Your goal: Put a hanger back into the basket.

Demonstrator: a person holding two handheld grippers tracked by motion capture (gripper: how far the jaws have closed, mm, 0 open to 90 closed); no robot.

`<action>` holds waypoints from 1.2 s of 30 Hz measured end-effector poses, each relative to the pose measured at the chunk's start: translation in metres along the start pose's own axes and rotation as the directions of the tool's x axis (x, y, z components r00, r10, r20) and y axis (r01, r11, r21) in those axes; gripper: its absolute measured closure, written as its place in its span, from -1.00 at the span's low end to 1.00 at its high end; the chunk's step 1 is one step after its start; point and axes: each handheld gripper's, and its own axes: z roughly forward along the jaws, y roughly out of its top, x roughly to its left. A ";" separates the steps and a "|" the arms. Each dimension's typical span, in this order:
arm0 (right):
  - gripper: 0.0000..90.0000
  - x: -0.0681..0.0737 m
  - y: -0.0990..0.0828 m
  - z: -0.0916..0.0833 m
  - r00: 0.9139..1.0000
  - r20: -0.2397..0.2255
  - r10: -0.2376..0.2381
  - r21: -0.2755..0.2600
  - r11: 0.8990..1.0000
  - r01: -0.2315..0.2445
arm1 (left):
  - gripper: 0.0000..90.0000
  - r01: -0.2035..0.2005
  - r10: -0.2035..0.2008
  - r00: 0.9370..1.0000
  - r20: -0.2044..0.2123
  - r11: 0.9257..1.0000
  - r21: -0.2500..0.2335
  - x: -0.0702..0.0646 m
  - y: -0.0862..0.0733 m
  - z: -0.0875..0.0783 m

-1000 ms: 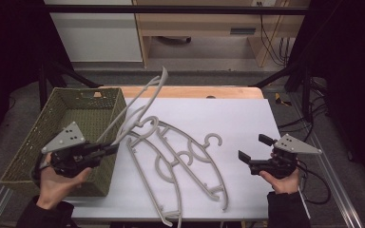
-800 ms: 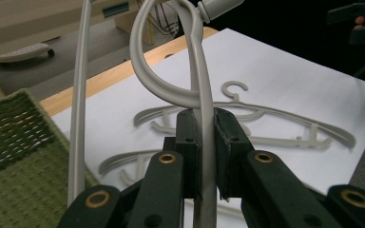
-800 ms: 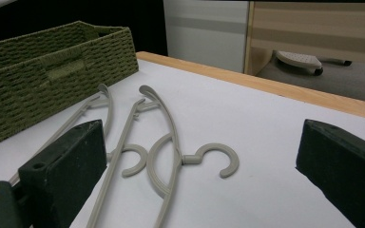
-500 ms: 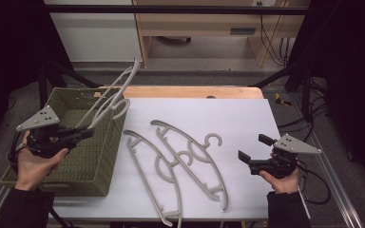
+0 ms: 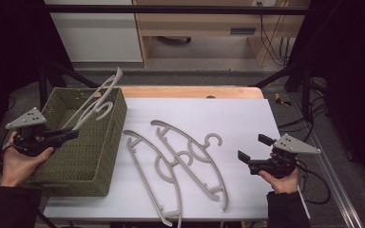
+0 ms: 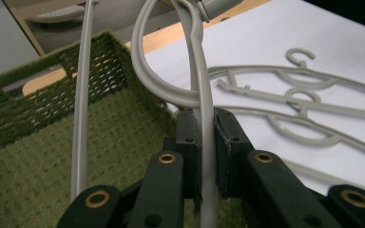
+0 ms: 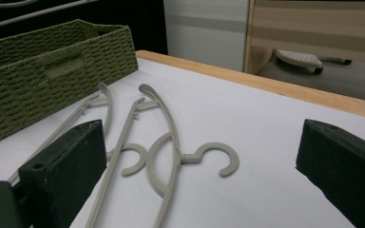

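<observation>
Your left tongs (image 5: 69, 135) are closed on the thin bar of a grey hanger (image 5: 96, 100), which stands up over the green basket (image 5: 105, 156). The step in hand seems to be to lay this hanger into the basket. To do it well, tilt the long arm down first so it lies flat along the woven bottom, and open the jaws only when it rests there; the curved hook just above your jaws can catch on the rim.

Your right tongs (image 5: 250, 156) are wide open and hold nothing. Ahead of them, two more hangers (image 5: 187, 159) lie crossed on the white table (image 5: 247, 114), partly one over the other.

The hangers look like smooth, hard plastic, thin and curved. The basket is a coarse weave with straight walls, so it may grip the hanger ends.
</observation>
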 end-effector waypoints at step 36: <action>-0.93 0.001 0.000 0.001 1.000 -0.004 -0.001 0.005 1.000 0.001 | 0.79 0.016 -0.019 0.999 0.032 0.996 0.091 0.028 -0.053 0.001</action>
